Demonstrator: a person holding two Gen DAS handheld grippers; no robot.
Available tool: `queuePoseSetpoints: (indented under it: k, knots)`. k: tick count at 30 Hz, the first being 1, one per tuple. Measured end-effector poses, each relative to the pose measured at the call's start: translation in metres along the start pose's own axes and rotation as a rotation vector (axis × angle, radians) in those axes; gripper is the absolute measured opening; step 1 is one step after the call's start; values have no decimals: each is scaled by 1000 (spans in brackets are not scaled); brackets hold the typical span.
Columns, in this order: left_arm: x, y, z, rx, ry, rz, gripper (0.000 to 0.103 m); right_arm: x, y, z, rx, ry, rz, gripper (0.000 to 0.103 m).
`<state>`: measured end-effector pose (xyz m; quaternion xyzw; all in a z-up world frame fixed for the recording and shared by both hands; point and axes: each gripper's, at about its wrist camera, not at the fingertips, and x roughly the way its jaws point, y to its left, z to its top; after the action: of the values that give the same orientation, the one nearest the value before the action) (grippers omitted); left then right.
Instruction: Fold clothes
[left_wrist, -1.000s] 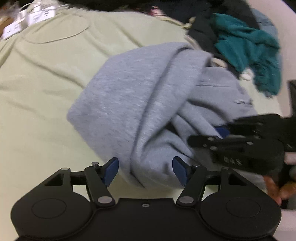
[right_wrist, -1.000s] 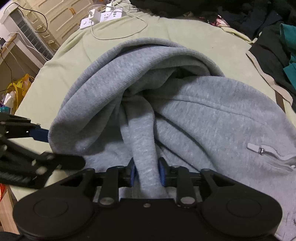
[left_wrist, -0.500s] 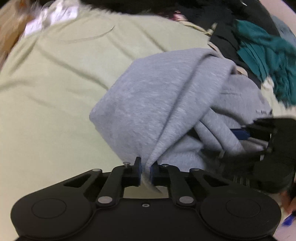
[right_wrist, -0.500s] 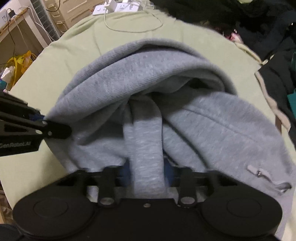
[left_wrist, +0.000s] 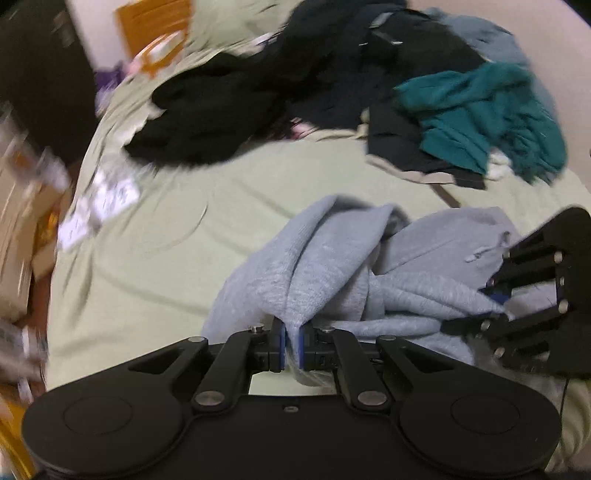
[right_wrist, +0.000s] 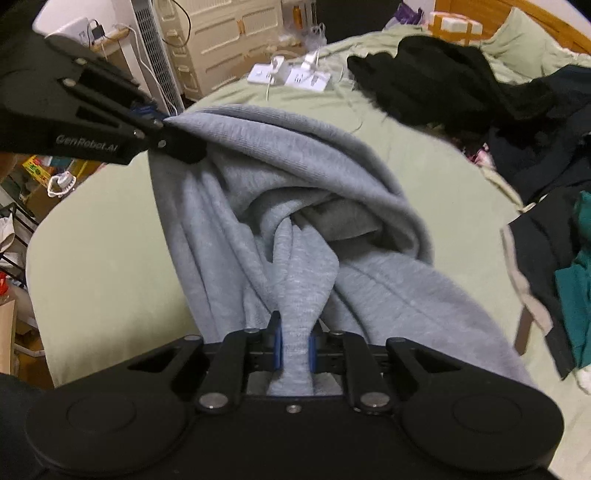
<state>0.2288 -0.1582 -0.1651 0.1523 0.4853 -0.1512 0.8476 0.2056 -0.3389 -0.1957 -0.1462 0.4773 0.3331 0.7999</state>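
- The grey sweatshirt (right_wrist: 295, 206) is soft, thick fleece; I judge it light enough to lift but floppy, so it sags and twists wherever I do not hold it
- It bunches rather than slides, so a pinch on a gathered fold should keep, though a thick wad could creep out of a narrow grip
- The best places to take it, I think, are hems, a cuff or shoulder seams, one point per tongs, well apart, so the cloth hangs flat between them
- My left tongs (left_wrist: 291, 345) are nearly shut, the blue pads squeezing a thin fold of the sweatshirt (left_wrist: 332, 266) right at the tips
- My right tongs (right_wrist: 294, 349) are closing on a thicker rope of the same cloth, which runs between the pads and out ahead of them
- In the right view my left tongs (right_wrist: 162, 127) sit ahead and to the left, gripping an edge, with the fabric stretched from there to my right tips
- The garment hangs between both tongs, its lower folds trailing on the green bed (right_wrist: 110, 236) beneath
- A pile of dark clothes (left_wrist: 258, 92) and a teal garment (left_wrist: 480, 114) lie further ahead, well apart from my grip
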Motion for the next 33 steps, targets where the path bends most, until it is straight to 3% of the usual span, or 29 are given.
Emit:
queuePoseSetpoints:
  k: [4,7,8,11,14,17,20,24,27,31,33]
  knots:
    - [1,9,6,-68,38,-97,10,-14,-15,2,58,-13,9,11]
    - [4,16,1,-140,64,-190,20,-20,-17,-4,59,-7,15,11]
    - [4,16,0,-144,66,-193,26,-22,-16,-8,67,-7,30,11]
    - [1,33,-17,-269,86,-274,31,-29,-9,-24,92,-8,107,11]
    - [2,39,-36,-318,137,-269,31,-30,6,-39,104,11,200,11]
    - [1,44,-45,-375,135,-287,32,-26,27,-50,80,45,263,11]
    - [0,50,-49,-448,123,-294,41,-16,42,-61,73,91,300,11]
    - [4,50,-53,-482,130,-311,43,8,52,-71,128,140,309,11]
    - [17,36,-63,-527,169,-368,44,23,56,-75,209,146,251,13]
    - [37,7,-64,-522,181,-419,44,27,52,-72,283,140,243,25]
    - [44,-5,-59,-511,148,-440,45,23,48,-72,284,128,239,50]
